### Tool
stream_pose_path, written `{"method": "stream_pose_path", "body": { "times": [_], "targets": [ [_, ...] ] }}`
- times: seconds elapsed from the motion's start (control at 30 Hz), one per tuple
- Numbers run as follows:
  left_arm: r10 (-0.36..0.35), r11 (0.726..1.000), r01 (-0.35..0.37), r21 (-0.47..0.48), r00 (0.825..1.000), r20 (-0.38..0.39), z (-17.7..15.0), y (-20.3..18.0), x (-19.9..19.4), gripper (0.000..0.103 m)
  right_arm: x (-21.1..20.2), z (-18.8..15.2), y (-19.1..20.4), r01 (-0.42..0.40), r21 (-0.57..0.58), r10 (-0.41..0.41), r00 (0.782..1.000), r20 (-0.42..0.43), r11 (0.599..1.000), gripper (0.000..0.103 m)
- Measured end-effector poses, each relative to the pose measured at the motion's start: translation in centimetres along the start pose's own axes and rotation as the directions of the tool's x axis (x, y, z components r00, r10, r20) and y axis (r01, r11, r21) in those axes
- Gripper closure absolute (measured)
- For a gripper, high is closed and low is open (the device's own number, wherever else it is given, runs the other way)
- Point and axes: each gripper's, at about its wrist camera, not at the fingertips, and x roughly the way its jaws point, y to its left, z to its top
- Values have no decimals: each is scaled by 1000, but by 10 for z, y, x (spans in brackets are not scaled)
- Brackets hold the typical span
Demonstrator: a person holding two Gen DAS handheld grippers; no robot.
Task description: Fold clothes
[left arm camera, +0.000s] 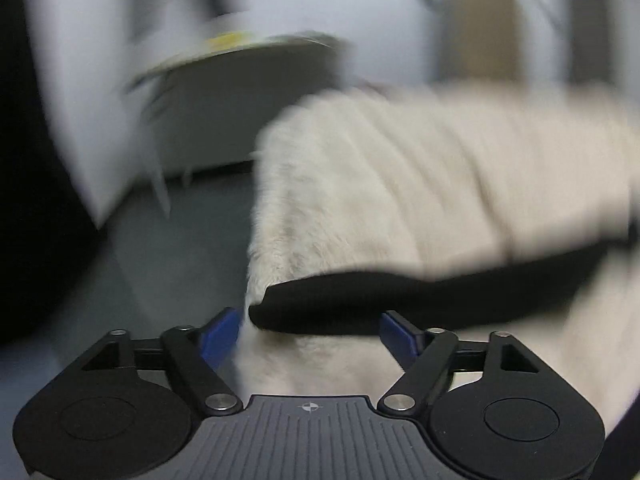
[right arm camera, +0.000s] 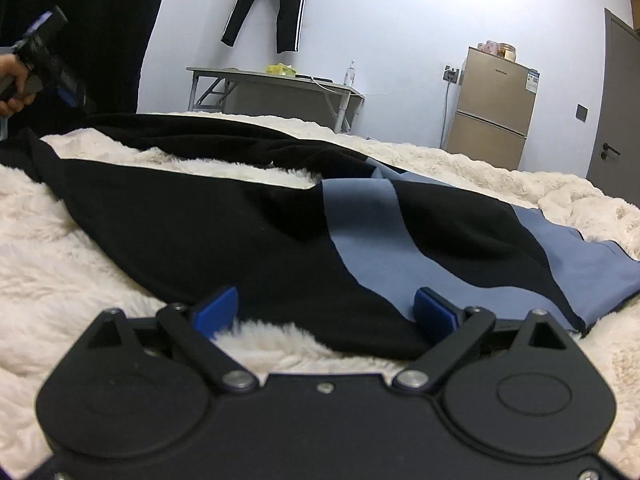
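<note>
A black garment with grey-blue bands [right arm camera: 248, 236] lies spread on a cream fluffy blanket [right arm camera: 52, 272]. My right gripper [right arm camera: 326, 312] is open, low over the garment's near hem, its blue fingers [right arm camera: 218, 312] either side of the hem's edge. My left gripper [left arm camera: 312, 332] is open in its blurred view, with a black end of the garment [left arm camera: 360, 300] lying just ahead between its fingers. The left gripper also shows in the right wrist view [right arm camera: 60, 72], held in a hand at the garment's far left end.
A folding table [right arm camera: 272, 84] with a bottle and yellow items stands by the far wall. Black trousers [right arm camera: 272, 0] hang on the wall. A gold fridge [right arm camera: 492, 108] and a grey door [right arm camera: 616, 120] are at the right. The blanket's edge [left arm camera: 256, 200] drops to grey floor.
</note>
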Motion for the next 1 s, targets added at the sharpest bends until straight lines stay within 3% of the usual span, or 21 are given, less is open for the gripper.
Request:
{"method": "stream_pose_path", "body": {
  "times": [0.13, 0.2, 0.23, 0.27, 0.37, 0.4, 0.47, 0.5, 0.53, 0.57, 0.63, 0.67, 0.73, 0.8, 0.83, 0.87, 0.9, 1.0],
  "targets": [
    [-36, 982, 34, 186, 999, 9, 5, -9, 24, 43, 2, 5, 16, 2, -10, -2, 1000, -3, 1000, 8],
    [-67, 975, 67, 212, 998, -6, 7, -10, 34, 65, 2, 5, 20, 7, -22, -7, 1000, -8, 1000, 8],
    [-119, 965, 127, 228, 992, -52, 11, -11, 43, 88, 3, 6, 21, 8, -25, -8, 1000, -11, 1000, 8],
    [-139, 961, 153, 229, 987, -76, 14, -11, 44, 95, 3, 6, 21, 9, -27, -9, 1000, -13, 1000, 8],
    [-203, 948, 233, 218, 967, -152, 28, -4, 42, 99, 4, 6, 24, 13, -32, -13, 1000, -16, 999, 8],
    [-244, 942, 278, 190, 952, -183, 38, 7, 34, 99, 4, 6, 25, 14, -32, -14, 1000, -15, 999, 8],
    [-368, 911, 401, 95, 895, -253, 59, 31, 12, 99, 4, 5, 28, 17, -37, -18, 1000, -13, 999, 8],
    [-469, 872, 490, 15, 842, -266, 74, 49, -4, 99, 4, 5, 29, 19, -40, -20, 1000, -13, 999, 8],
    [-575, 815, 575, -69, 787, -226, 93, 74, -29, 99, 5, 5, 30, 21, -43, -22, 1000, -12, 999, 8],
    [-616, 786, 609, -104, 762, -197, 100, 85, -39, 99, 5, 5, 31, 22, -45, -23, 1000, -13, 999, 8],
    [-718, 691, 697, -192, 692, -73, 125, 131, -74, 99, 7, 5, 34, 24, -48, -25, 1000, -16, 999, 8],
    [-718, 686, 696, -212, 694, -50, 132, 146, -82, 99, 7, 6, 36, 24, -49, -25, 1000, -17, 999, 8],
    [-666, 726, 621, -297, 741, -79, 133, 169, -71, 98, 9, 6, 38, 25, -52, -26, 999, -19, 998, 8],
    [-606, 759, 513, -402, 782, -147, 125, 186, -48, 91, 9, 7, 39, 26, -53, -27, 999, -18, 998, 8],
    [-558, 792, 442, -421, 804, -205, 118, 187, -36, 83, 9, 7, 40, 27, -54, -28, 999, -17, 998, 8],
    [-499, 832, 367, -417, 823, -271, 111, 185, -25, 70, 9, 7, 41, 27, -53, -28, 999, -16, 998, 8],
    [-327, 925, 193, -326, 842, -429, 92, 173, 0, 67, 9, 7, 42, 27, -53, -28, 999, -15, 998, 8],
    [-182, 979, 108, -173, 845, -503, 70, 148, 17, 62, 10, 7, 44, 27, -51, -28, 1000, -14, 998, 8]
  ]
}}
